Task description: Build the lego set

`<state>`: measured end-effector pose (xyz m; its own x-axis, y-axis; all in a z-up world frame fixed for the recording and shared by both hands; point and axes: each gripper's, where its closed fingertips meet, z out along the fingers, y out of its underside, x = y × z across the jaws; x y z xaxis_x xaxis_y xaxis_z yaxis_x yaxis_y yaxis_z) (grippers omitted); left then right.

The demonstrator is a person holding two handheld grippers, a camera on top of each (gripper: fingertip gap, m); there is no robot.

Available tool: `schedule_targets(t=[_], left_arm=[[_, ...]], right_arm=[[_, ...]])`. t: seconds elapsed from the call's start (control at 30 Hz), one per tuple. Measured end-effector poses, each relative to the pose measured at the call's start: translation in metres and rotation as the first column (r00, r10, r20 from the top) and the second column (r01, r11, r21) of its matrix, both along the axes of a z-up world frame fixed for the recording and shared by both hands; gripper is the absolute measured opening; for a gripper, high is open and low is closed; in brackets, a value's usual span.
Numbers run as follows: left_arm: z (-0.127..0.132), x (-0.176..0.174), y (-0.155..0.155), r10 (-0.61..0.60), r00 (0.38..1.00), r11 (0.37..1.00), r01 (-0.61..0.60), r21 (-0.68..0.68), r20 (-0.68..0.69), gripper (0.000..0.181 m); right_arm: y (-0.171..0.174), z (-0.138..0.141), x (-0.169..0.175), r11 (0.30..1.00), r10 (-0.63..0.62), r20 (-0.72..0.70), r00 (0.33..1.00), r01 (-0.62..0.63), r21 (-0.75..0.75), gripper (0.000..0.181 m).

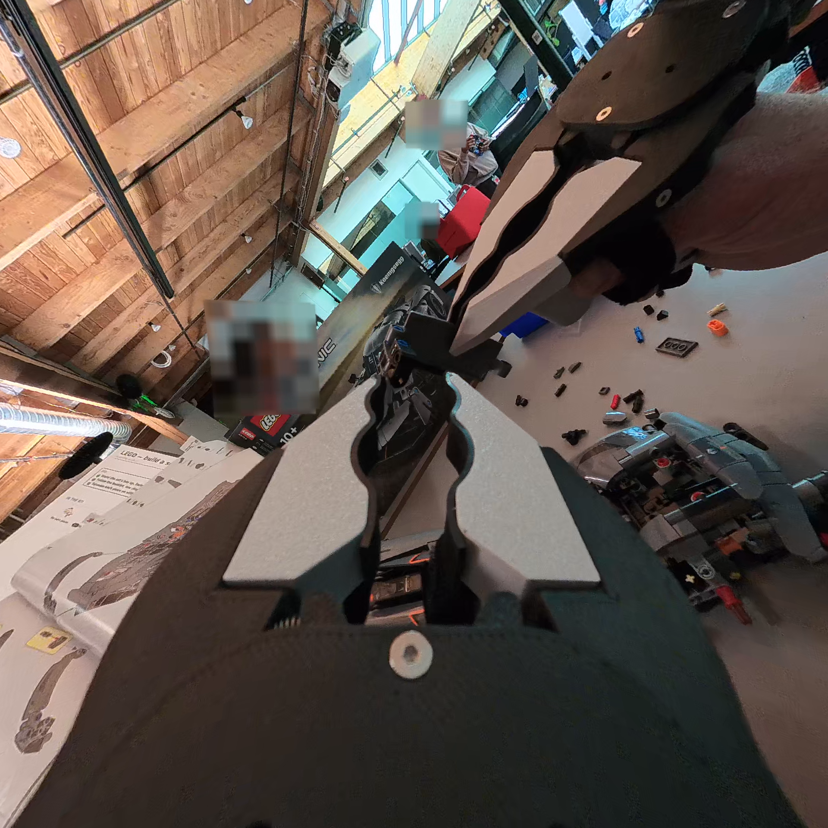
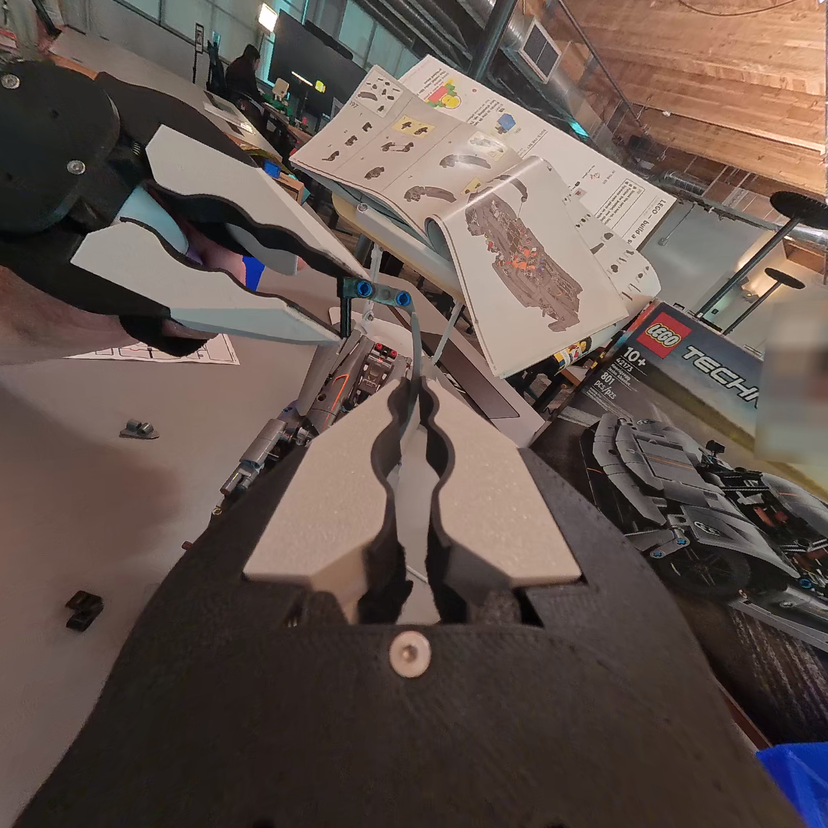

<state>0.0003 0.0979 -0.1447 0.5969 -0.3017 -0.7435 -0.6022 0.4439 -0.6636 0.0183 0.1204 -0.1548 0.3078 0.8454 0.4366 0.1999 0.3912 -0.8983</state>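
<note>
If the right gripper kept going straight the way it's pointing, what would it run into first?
Probably the left gripper: its tips sit just beyond the right gripper, holding the far end of the same small lego assembly. Depth is uncertain.

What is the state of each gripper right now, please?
Left gripper: shut on the black end of a small lego piece with blue pins.
Right gripper: shut on the thin grey strip of that same piece.

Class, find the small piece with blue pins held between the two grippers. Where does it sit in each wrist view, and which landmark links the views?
Left wrist view: blue-pinned piece at centre, just beyond the left gripper tips.
Right wrist view: above centre, slightly left.
Shared landmark: the set box.
</note>
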Motion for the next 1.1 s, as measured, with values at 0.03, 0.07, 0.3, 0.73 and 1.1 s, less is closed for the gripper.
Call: schedule_targets(t=[0.03,0.07,0.3,0.73,1.1], left_arm=[[0.001,-0.001,0.000,0.002,1.000,1.000,-0.002,0.002,0.001,0.023],[0.002,-0.001,0.000,0.003,1.000,1.000,-0.003,0.009,0.001,0.024],[-0.002,0.001,0.001,0.023,1.000,1.000,-0.023,0.006,-0.021,0.023],[-0.002,-0.001,0.003,0.021,1.000,1.000,-0.021,-0.003,-0.006,0.027],[-0.009,0.000,0.002,-0.015,0.999,1.000,0.014,-0.017,-0.044,0.029]], right_arm=[[0.000,0.000,0.000,1.000,0.000,0.001,1.000,0.000,-0.002,0.002],[0.000,-0.001,0.000,1.000,0.001,0.001,1.000,-0.001,-0.004,0.002],[0.002,-0.001,0.000,1.000,-0.012,0.007,1.000,0.012,-0.005,0.002],[0.002,-0.004,-0.001,1.000,-0.023,0.026,0.999,0.023,0.010,0.002],[0.008,-0.012,-0.001,1.000,-0.023,0.056,0.998,0.024,-0.010,0.001]])
